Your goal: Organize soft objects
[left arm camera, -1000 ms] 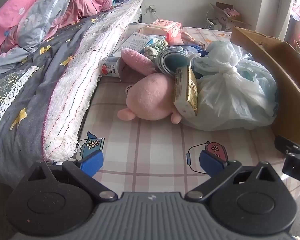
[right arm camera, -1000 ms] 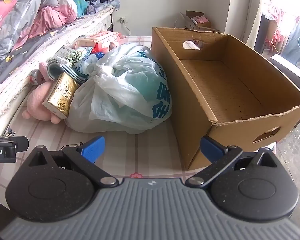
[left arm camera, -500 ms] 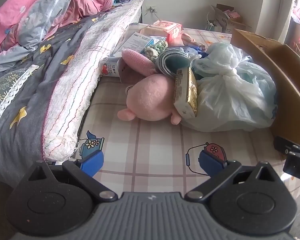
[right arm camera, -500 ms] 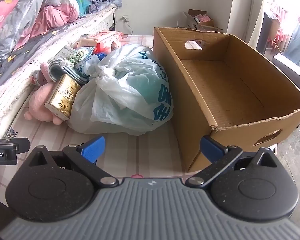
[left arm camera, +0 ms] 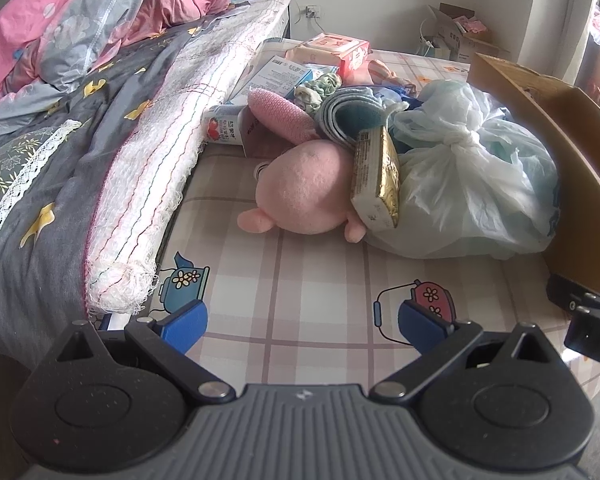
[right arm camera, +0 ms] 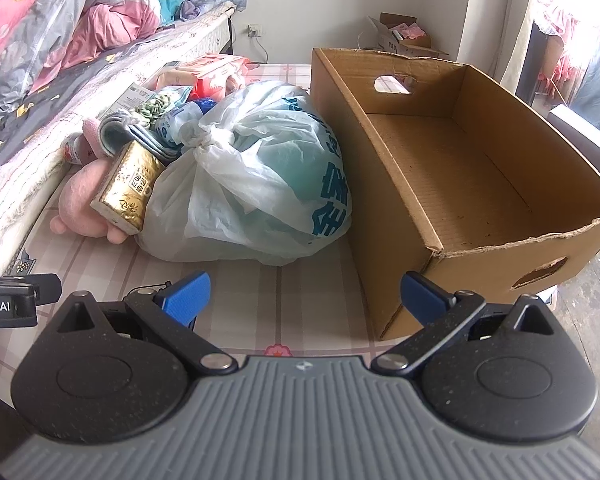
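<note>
A pink plush toy [left arm camera: 304,186] lies on the checked mat [left arm camera: 308,280], also in the right wrist view [right arm camera: 82,196]. A gold packet [left arm camera: 376,178] leans on it. A tied pale plastic bag [left arm camera: 468,184] sits to its right, and shows in the right wrist view [right arm camera: 256,184]. A rolled teal cloth [left arm camera: 348,114] and a pink fuzzy item [left arm camera: 280,114] lie behind. An empty cardboard box [right arm camera: 460,168] stands right of the bag. My left gripper [left arm camera: 302,322] is open, short of the plush. My right gripper [right arm camera: 304,294] is open, before the bag and box corner.
A bed with grey and pink bedding [left arm camera: 80,92] and a white fringed blanket edge [left arm camera: 148,200] runs along the left. Boxes and packets [left arm camera: 332,52] lie at the back of the mat. A small carton [right arm camera: 400,36] stands by the far wall.
Both grippers have moved slightly forward toward the pile; the objects look a little nearer. Nothing was grasped and the jaws stay open.
</note>
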{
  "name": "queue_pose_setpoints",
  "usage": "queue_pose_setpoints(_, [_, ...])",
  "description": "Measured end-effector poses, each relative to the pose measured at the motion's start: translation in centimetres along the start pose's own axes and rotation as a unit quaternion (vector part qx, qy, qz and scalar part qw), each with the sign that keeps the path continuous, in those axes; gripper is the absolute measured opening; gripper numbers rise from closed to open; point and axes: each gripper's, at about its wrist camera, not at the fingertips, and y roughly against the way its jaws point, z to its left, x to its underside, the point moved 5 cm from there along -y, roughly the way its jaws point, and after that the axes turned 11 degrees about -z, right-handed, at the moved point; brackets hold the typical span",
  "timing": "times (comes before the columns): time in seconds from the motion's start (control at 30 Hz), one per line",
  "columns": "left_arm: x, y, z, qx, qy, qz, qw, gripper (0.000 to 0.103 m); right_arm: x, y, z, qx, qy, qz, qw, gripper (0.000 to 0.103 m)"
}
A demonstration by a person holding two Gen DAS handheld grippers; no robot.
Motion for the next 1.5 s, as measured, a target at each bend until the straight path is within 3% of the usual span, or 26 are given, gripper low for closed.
queue_pose_setpoints(0.4, [0.31, -0.26, 0.00, 0.003, 0.004, 0.016, 0.9999, 0.102, 0.08, -0.13, 0.00, 0.002, 0.001, 0.005, 1.000, 0.102])
queue_pose_setpoints(1.5, [0.13, -0.21, -0.10, 0.006, 0.001, 0.014, 0.9999, 0.102, 0.39, -0.45, -0.47, 0.009, -0.005, 0.010, 1.000, 0.102])
